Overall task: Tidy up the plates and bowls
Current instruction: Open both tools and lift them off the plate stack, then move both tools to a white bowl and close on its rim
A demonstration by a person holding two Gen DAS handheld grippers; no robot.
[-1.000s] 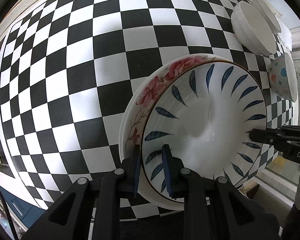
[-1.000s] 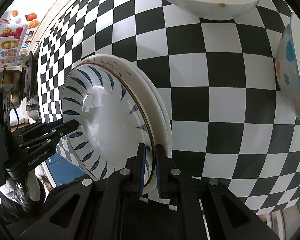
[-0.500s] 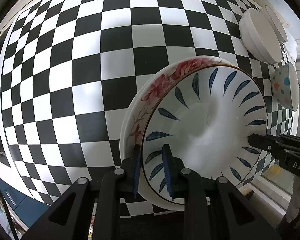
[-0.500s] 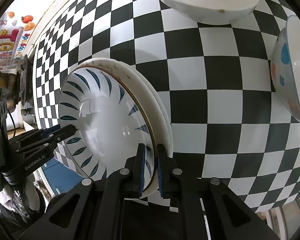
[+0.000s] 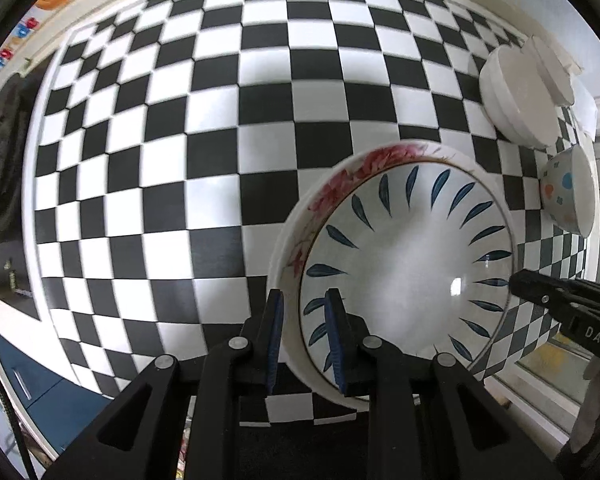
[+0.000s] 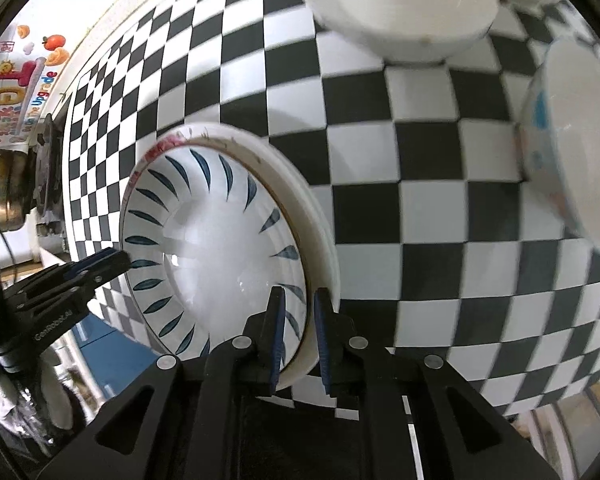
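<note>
The left gripper (image 5: 303,336) pinches the near rim of two stacked plates: a blue-leaf plate (image 5: 412,264) nested in a pink-floral plate (image 5: 300,228). The right gripper (image 6: 298,332) pinches the opposite rim. Beyond, on the checkered counter (image 5: 180,160), sit a dotted bowl (image 5: 568,192) and white bowls (image 5: 516,96).
</note>
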